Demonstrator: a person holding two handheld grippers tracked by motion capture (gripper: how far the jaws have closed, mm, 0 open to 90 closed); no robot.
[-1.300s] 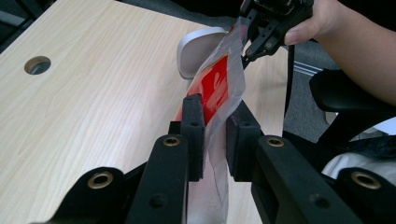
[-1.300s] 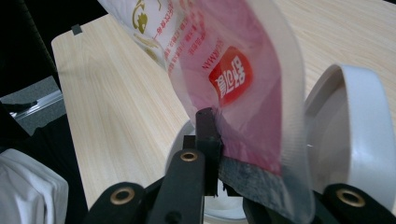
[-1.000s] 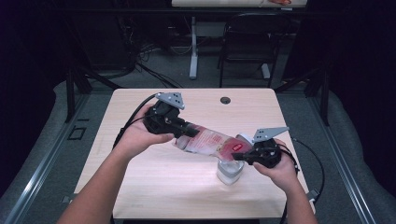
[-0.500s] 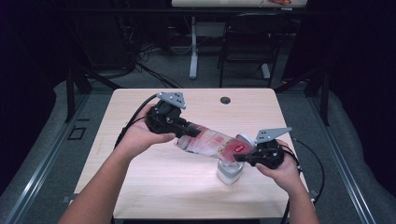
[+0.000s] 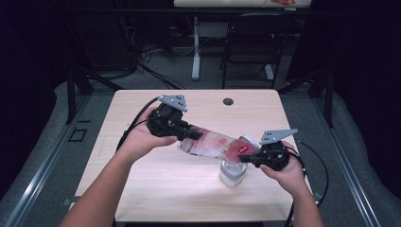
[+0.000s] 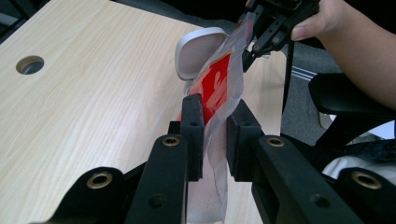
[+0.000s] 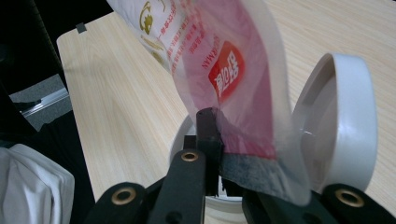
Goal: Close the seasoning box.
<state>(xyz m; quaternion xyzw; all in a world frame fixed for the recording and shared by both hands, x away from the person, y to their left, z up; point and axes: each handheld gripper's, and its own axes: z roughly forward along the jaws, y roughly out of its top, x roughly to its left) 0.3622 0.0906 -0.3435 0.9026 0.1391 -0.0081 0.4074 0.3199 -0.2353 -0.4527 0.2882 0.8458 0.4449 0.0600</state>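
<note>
A clear plastic bag (image 5: 215, 144) with red and white print hangs stretched between both grippers above the table. My left gripper (image 5: 187, 135) is shut on its upper end, the jaws pinching the film (image 6: 217, 121). My right gripper (image 5: 246, 157) is shut on the lower end of the bag (image 7: 233, 84), right over a white container (image 5: 232, 174) whose hinged lid (image 7: 343, 126) stands open. The bag slopes down from left to right toward the container's mouth. What is inside the container is hidden by the bag.
The light wooden table (image 5: 156, 189) has a round cable hole (image 5: 228, 101) near its far edge. Black cables (image 5: 135, 123) trail from both grippers. A chair and desk legs stand on the floor beyond the table.
The right hand has shifted slightly right and down with the bag's lower end over the container. The left gripper holds nearly still.
</note>
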